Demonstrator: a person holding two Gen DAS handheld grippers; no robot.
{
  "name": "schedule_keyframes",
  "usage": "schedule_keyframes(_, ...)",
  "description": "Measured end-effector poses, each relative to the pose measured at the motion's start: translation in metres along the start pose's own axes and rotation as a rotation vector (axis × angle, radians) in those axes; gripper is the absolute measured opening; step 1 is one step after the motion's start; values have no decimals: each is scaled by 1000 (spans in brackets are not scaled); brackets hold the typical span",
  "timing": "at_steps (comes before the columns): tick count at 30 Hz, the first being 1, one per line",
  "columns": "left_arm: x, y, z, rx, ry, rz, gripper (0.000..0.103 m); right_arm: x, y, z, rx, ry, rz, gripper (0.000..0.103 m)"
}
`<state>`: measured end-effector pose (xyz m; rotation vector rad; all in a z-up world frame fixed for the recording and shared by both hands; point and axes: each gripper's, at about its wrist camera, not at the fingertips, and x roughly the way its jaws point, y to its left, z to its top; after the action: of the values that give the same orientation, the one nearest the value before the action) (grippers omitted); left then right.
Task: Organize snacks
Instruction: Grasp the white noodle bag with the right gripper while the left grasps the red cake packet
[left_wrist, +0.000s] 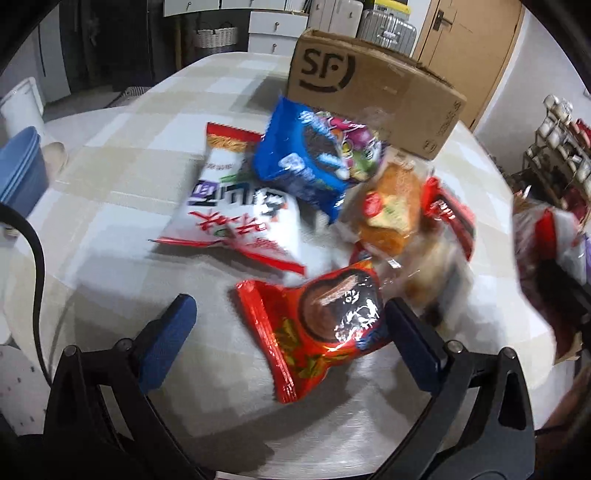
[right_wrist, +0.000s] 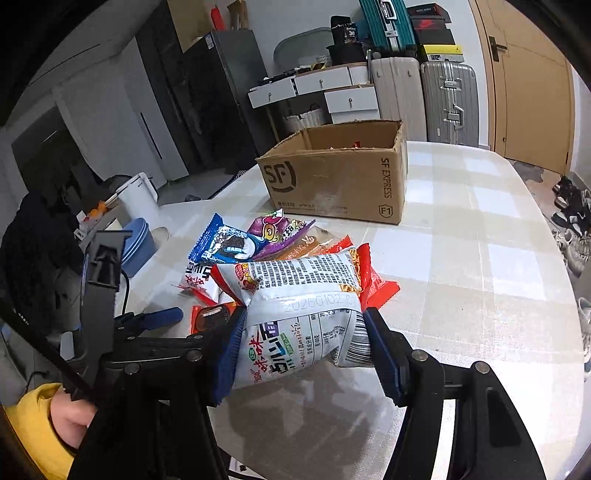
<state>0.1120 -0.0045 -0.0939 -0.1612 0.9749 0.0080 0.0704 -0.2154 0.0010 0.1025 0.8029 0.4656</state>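
Right wrist view is showing the cardboard box (right_wrist: 334, 184) standing open on the table (right_wrist: 461, 258), its contents mostly hidden. Right gripper (right_wrist: 301, 350) is clamping a soft, light noodle packet (right_wrist: 299, 317) across its puffy middle. Left gripper (left_wrist: 291, 339) is hanging open around the crinkly red packet (left_wrist: 317, 325).

Even indoor light, soft shadows under the snack packets (left_wrist: 280, 206) on the worktop (right_wrist: 480, 277). Left wrist view smeared by motion blur; right wrist view sharper. Fisheye bends both edges, corners black.
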Motion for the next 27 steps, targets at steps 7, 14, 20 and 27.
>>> schedule_keyframes(7,-8,8,-5,44,-15,-37,79,1,0,-1,-4,2,-3,63)
schedule_keyframes(14,-16,5,-11,86,-14,-109,45,7,2,-2,-18,19,-18,63)
schedule_keyframes(20,-23,11,-13,79,-20,-160,43,9,1,-2,-9,18,-28,63)
schedule_keyframes(27,-44,22,-13,50,-49,-243,43,4,2,0,-2,-7,-20,63)
